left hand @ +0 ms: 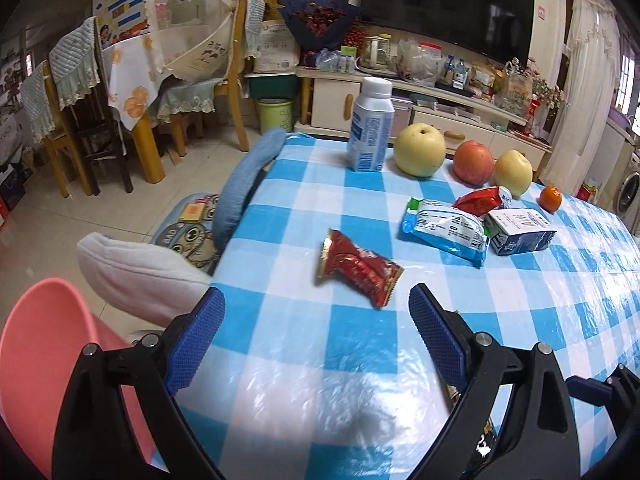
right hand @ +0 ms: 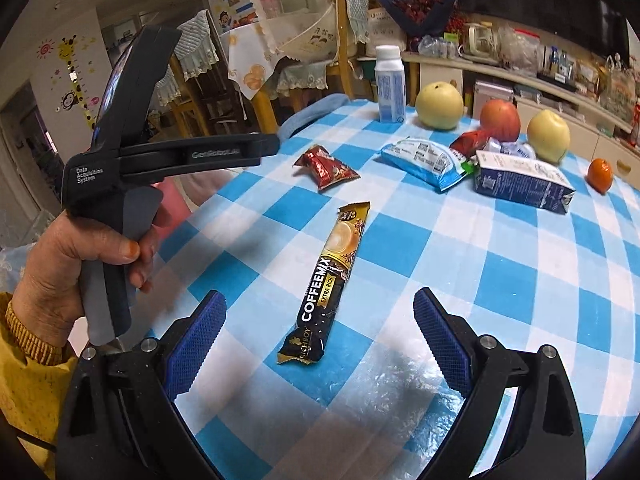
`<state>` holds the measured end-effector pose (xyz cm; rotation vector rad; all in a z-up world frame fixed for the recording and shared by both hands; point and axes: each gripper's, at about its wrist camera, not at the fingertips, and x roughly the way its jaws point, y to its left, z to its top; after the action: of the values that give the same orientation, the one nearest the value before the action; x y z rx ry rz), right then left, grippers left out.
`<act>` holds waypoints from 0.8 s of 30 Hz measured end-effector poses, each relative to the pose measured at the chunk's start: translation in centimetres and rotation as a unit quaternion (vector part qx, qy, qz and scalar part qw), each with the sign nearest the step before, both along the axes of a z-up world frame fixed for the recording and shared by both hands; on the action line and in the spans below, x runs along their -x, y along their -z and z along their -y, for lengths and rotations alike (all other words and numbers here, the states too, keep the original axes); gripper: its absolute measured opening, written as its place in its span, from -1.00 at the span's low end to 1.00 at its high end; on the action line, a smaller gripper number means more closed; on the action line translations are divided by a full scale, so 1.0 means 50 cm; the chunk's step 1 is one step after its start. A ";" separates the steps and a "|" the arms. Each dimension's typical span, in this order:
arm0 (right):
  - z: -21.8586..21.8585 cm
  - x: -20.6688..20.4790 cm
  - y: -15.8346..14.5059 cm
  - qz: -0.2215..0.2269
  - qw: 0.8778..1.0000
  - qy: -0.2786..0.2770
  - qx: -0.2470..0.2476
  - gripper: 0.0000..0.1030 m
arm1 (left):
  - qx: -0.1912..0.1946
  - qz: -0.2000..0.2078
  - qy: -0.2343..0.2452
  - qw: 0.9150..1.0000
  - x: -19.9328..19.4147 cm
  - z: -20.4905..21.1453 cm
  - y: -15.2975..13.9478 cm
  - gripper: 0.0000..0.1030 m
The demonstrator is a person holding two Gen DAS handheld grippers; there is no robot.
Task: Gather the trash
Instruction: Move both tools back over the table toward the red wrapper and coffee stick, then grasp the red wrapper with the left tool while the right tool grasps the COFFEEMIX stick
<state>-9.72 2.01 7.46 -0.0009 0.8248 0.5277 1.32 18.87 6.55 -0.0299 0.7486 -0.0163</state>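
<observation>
A red snack wrapper (left hand: 358,268) lies on the blue-checked table just ahead of my open, empty left gripper (left hand: 316,308); it also shows in the right wrist view (right hand: 328,168). A gold and black coffee-mix sachet (right hand: 326,292) lies between the jaws of my open, empty right gripper (right hand: 320,312). Farther back lie a blue-white packet (left hand: 446,230), a crumpled red wrapper (left hand: 480,200) and a flattened milk carton (left hand: 520,232). A pink bin (left hand: 52,352) stands off the table's left edge.
A milk bottle (left hand: 370,126), two pears (left hand: 420,150), an apple (left hand: 473,162) and a tangerine (left hand: 550,199) stand at the table's far side. The left-hand gripper body (right hand: 132,152) is at the left in the right wrist view. Chairs and cushions flank the table's left edge.
</observation>
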 end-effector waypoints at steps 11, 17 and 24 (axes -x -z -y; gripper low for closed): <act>-0.022 -0.029 0.029 -0.025 1.000 -0.016 0.008 0.63 | 0.027 -0.017 0.033 0.999 -0.061 0.041 0.046 0.82; -0.024 -0.043 0.040 -0.037 0.999 -0.017 0.007 0.51 | 0.041 -0.035 0.031 0.998 -0.104 0.044 0.072 0.82; -0.026 -0.048 0.047 -0.043 0.999 -0.018 0.007 0.47 | 0.071 -0.050 0.010 0.996 -0.144 0.024 0.096 0.82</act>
<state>-7.31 3.32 5.11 -0.0057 0.9148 0.5585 8.53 17.67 1.76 -0.1593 0.8471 -0.0868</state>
